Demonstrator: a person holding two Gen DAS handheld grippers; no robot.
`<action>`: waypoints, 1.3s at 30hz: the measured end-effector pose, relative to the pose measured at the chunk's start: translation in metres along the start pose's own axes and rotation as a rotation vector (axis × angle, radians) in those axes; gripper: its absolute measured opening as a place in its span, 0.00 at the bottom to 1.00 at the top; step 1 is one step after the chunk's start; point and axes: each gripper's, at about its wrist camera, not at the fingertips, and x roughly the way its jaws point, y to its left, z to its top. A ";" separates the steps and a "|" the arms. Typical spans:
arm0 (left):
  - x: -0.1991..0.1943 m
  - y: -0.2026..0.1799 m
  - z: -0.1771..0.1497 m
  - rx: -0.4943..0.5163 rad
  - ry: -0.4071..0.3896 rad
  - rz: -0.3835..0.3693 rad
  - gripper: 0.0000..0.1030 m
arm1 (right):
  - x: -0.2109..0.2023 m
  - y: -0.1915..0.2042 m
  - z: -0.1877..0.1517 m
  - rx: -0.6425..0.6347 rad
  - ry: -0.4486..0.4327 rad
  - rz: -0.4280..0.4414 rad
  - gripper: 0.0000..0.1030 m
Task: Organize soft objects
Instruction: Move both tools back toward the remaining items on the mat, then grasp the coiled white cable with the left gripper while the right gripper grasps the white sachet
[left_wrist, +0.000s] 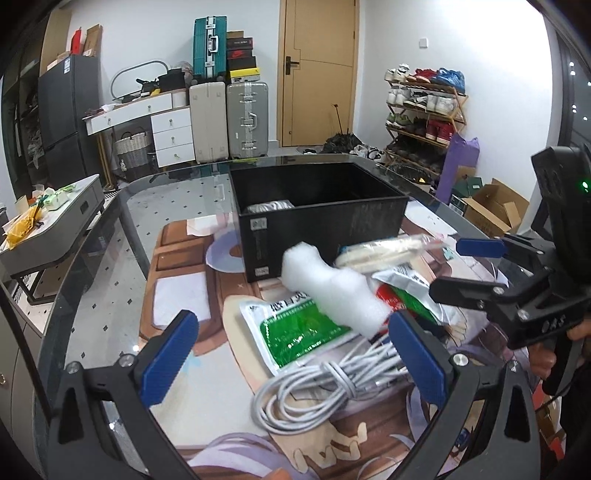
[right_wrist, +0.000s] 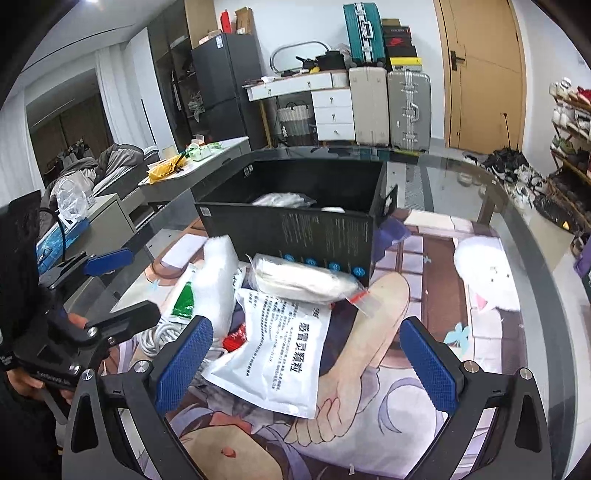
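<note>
Sorting looks barely begun, I judge; the black box (right_wrist: 295, 206) on the counter (left_wrist: 110, 229) holds a white bundle (right_wrist: 284, 199) (perhaps more, hidden); outside it, in front, lie the foam piece (left_wrist: 332, 288), cable coil (left_wrist: 314, 387), green sachet (left_wrist: 295, 332), white pouch (right_wrist: 273, 350) and bagged roll (right_wrist: 303, 280); left gripper (left_wrist: 295, 362) and right gripper (right_wrist: 303, 365) both gape apart, holding nothing.
</note>
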 end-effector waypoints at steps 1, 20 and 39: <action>0.000 -0.001 -0.001 0.003 0.005 -0.008 1.00 | 0.001 -0.001 0.000 0.005 0.002 0.002 1.00; 0.003 -0.016 -0.011 0.111 0.092 -0.095 1.00 | 0.023 -0.003 -0.009 0.022 0.079 0.005 1.00; 0.021 -0.023 -0.012 0.123 0.181 -0.140 0.98 | 0.024 0.001 -0.025 -0.018 0.144 0.048 0.85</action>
